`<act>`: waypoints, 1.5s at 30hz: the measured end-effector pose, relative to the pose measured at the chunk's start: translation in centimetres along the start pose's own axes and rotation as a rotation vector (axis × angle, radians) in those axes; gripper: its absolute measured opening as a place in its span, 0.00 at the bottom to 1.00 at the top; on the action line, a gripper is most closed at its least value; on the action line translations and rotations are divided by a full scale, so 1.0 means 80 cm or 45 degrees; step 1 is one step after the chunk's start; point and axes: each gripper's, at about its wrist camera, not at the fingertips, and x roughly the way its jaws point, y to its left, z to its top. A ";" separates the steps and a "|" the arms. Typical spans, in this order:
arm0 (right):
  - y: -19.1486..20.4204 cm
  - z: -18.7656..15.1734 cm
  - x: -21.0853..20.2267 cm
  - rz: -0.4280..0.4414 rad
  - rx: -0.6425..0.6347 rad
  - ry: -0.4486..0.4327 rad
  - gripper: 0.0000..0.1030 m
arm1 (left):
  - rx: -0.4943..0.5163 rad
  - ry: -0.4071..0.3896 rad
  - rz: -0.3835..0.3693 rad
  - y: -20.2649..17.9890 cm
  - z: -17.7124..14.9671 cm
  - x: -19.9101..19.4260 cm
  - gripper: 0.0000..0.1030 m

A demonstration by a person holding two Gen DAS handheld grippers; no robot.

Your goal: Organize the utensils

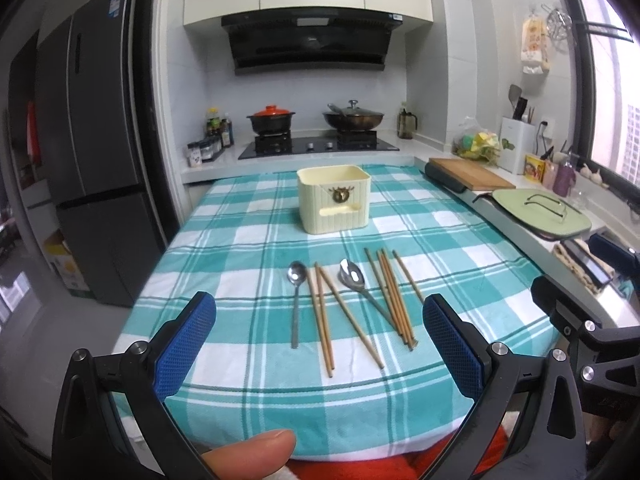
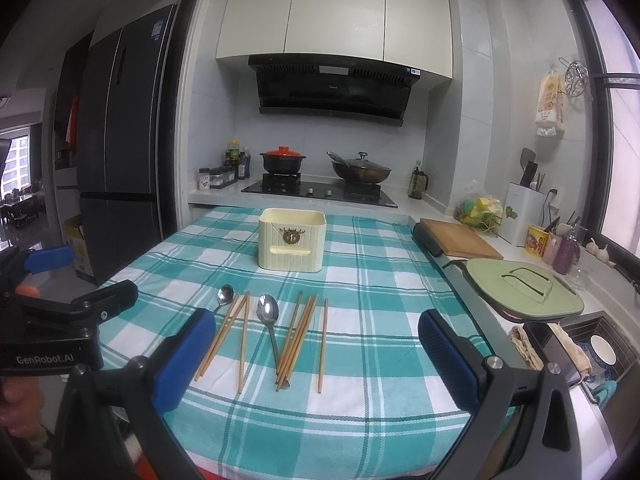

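Note:
A cream ribbed utensil holder (image 1: pixel 334 199) (image 2: pixel 292 239) stands on the teal checked tablecloth (image 1: pixel 248 236) (image 2: pixel 368 280). In front of it lie a small metal spoon (image 1: pixel 296 296) (image 2: pixel 225 297), a larger metal spoon (image 1: pixel 354 278) (image 2: pixel 268 316) and several wooden chopsticks (image 1: pixel 324 320) (image 2: pixel 298 336), partly crossed. My left gripper (image 1: pixel 319 338) is open and empty, above the table's near edge. My right gripper (image 2: pixel 316 354) is open and empty, a little nearer than the chopsticks. The left gripper's body (image 2: pixel 60 328) shows at the left of the right wrist view.
A stove with a red-lidded pot (image 1: pixel 271 118) and a wok (image 1: pixel 353 118) stands behind the table. A wooden cutting board (image 2: pixel 460 238), a green lid (image 2: pixel 520 288) and counter clutter line the right side. A dark fridge (image 1: pixel 96 160) stands at left.

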 end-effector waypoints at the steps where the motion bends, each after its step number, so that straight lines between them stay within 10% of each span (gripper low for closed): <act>1: 0.000 0.000 0.000 -0.001 0.000 -0.001 1.00 | 0.008 0.000 -0.004 -0.001 0.000 0.000 1.00; 45: -0.024 -0.007 0.054 -0.046 0.051 0.048 1.00 | -0.106 0.084 0.002 0.034 -0.004 0.053 1.00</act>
